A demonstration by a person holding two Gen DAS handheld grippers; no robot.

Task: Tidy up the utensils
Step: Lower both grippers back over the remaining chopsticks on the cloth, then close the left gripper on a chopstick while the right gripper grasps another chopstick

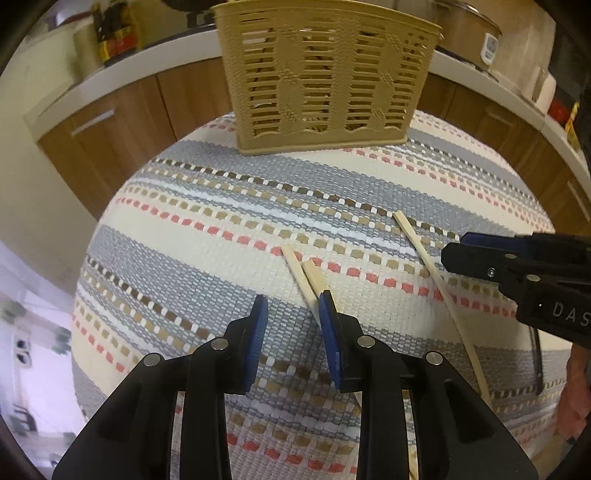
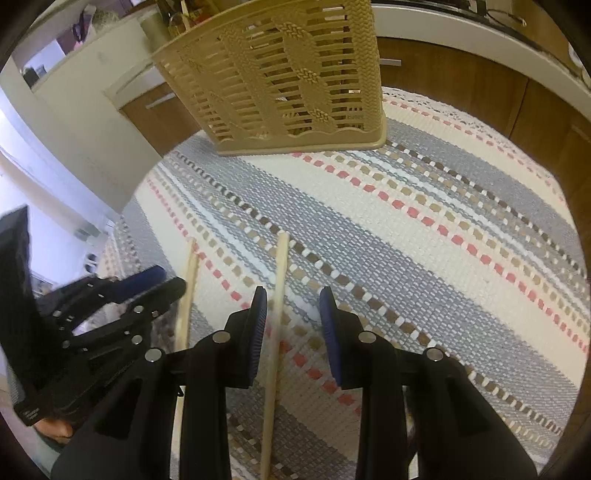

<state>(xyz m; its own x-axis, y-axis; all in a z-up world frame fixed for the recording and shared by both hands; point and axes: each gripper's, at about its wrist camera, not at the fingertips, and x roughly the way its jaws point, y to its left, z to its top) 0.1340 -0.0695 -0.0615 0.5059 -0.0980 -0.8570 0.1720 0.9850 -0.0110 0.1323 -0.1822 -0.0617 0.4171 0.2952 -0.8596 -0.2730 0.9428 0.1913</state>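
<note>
A beige slatted basket [image 1: 325, 81] [image 2: 280, 81] stands at the far side of the striped cloth. Two pale wooden chopsticks [image 1: 301, 273] lie side by side on the cloth, their near ends passing under the right finger of my left gripper [image 1: 291, 304]. That gripper is open with only cloth between its pads. A third chopstick [image 1: 424, 258] [image 2: 279, 288] lies further right and runs between the fingers of my right gripper [image 2: 291, 295] [image 1: 456, 245], close to the left pad. The right gripper is open and does not clamp it. My left gripper [image 2: 170, 280] shows at the left of the right wrist view.
A woven cloth [image 1: 221, 221] [image 2: 443, 221] with grey, cream, red and brown stripes covers the round table. Brown kitchen cabinets [image 1: 122, 129] and a white counter run behind it, with a metal pot [image 1: 465, 26] on the counter. Dim shapes show through the basket's slats.
</note>
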